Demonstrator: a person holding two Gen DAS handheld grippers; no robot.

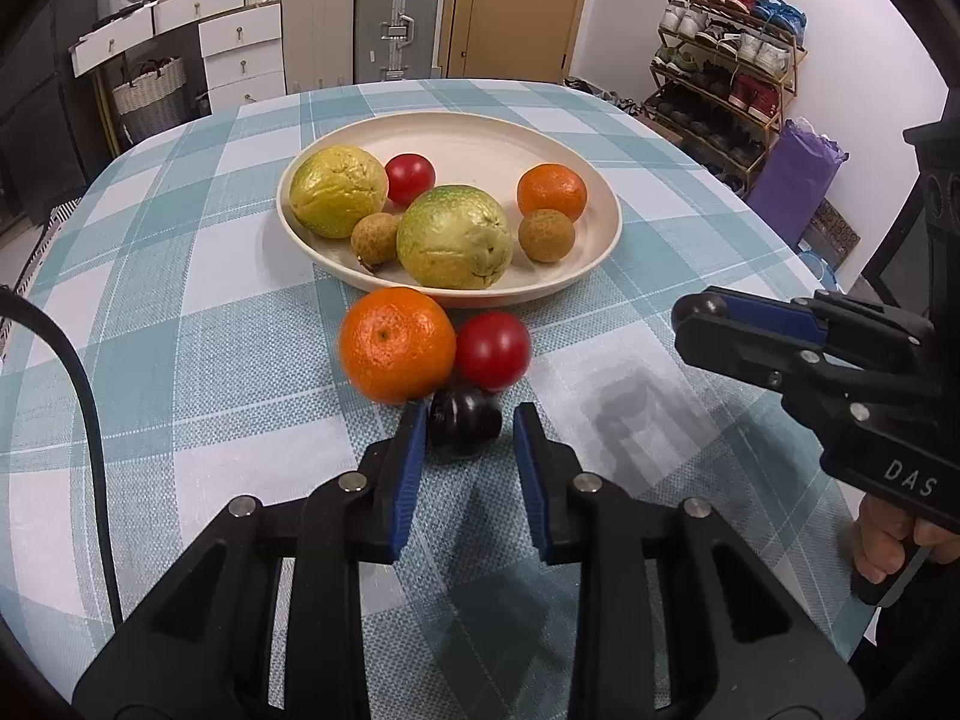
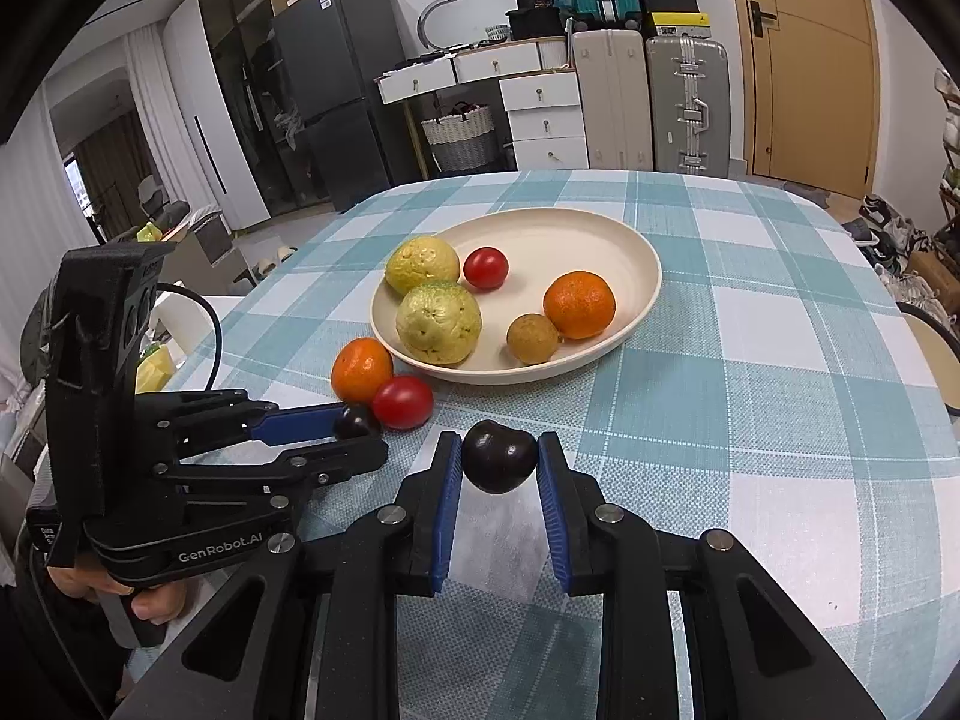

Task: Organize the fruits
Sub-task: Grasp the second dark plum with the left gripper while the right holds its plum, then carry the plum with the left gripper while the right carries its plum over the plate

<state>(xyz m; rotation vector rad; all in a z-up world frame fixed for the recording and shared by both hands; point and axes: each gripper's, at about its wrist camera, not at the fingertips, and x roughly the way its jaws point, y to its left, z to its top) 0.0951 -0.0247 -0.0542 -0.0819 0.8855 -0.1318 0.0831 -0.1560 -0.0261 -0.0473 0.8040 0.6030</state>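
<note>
Collecting loose fruit for the plate; most already in, four pieces not yet.

Nearest the near edge of the desk (image 1: 180, 300): right gripper (image 2: 499, 441) narrowed onto a dark plum (image 2: 499, 457), both blue pads pressing its sides, seemingly clear of the cloth.

Just beyond, toward the left edge: left gripper (image 1: 471, 420) drawn in on a second plum (image 1: 465, 429), caught at the very tips. Left pad plainly touching; a thin sliver showing at the right pad, so probably a light hold, with this plum low on the cloth.

Touching that plum, farther in: loose orange (image 1: 397, 345) and loose tomato (image 1: 493, 350), side by side, against the plate's near rim.

Mid-desk: plate (image 1: 480, 138) holding two guavas, two longans, a tomato and an orange, with bare room at the back and right.

Next, likely: lift both plums, carry over the near rim, set down in the bare part, spread the pads. Worth lifting the left one straight up, to avoid nudging the orange and tomato into a roll.
</note>
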